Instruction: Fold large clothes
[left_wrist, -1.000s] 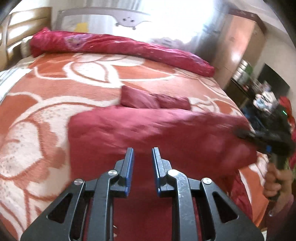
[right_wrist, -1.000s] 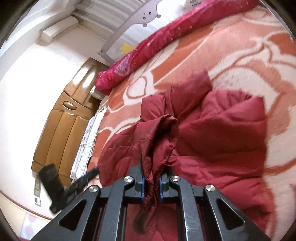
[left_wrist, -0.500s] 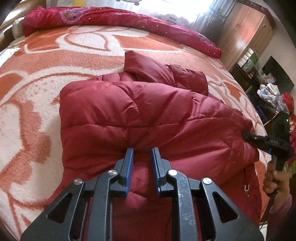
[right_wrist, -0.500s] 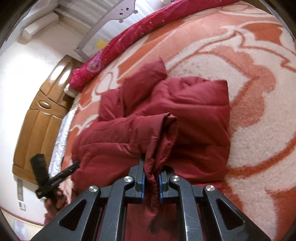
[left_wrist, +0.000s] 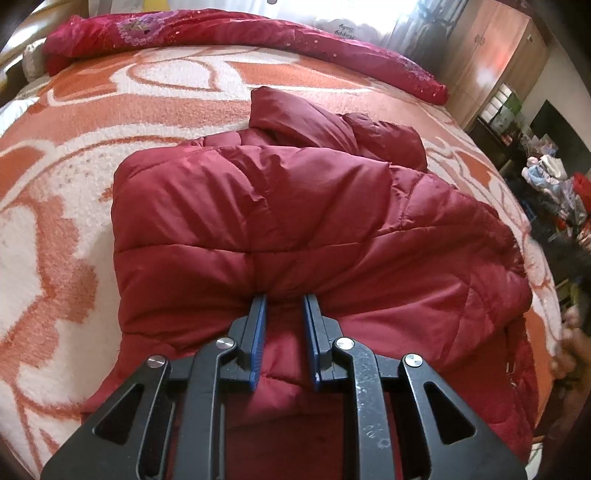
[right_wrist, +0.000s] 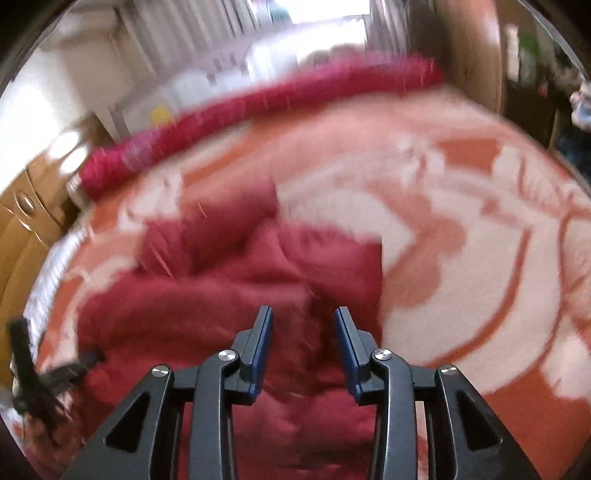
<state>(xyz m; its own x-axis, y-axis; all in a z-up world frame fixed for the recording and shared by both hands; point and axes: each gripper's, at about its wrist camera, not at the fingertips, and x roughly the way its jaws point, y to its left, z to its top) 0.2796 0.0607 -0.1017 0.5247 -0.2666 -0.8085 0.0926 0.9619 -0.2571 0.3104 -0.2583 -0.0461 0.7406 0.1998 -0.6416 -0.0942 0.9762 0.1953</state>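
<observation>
A dark red quilted jacket lies folded over on the orange-and-white blanket of the bed. My left gripper is shut on the near edge of its top layer, and the fabric puckers around the blue pads. In the blurred right wrist view my right gripper hangs over the jacket with its jaws opening; the cloth lies under the gap and the pads do not press on it. The left gripper appears as a dark blur at the left edge of that view.
A rolled red quilt lies along the far side of the bed. A wooden wardrobe and cluttered shelves stand at the right. A wooden headboard is on the left. A hand shows at the right edge.
The right gripper has let go of the jacket fold it pinched and its jaws have spread; its view swung. The left gripper sank with the jacket edge, and the jacket now rests on the bed.
</observation>
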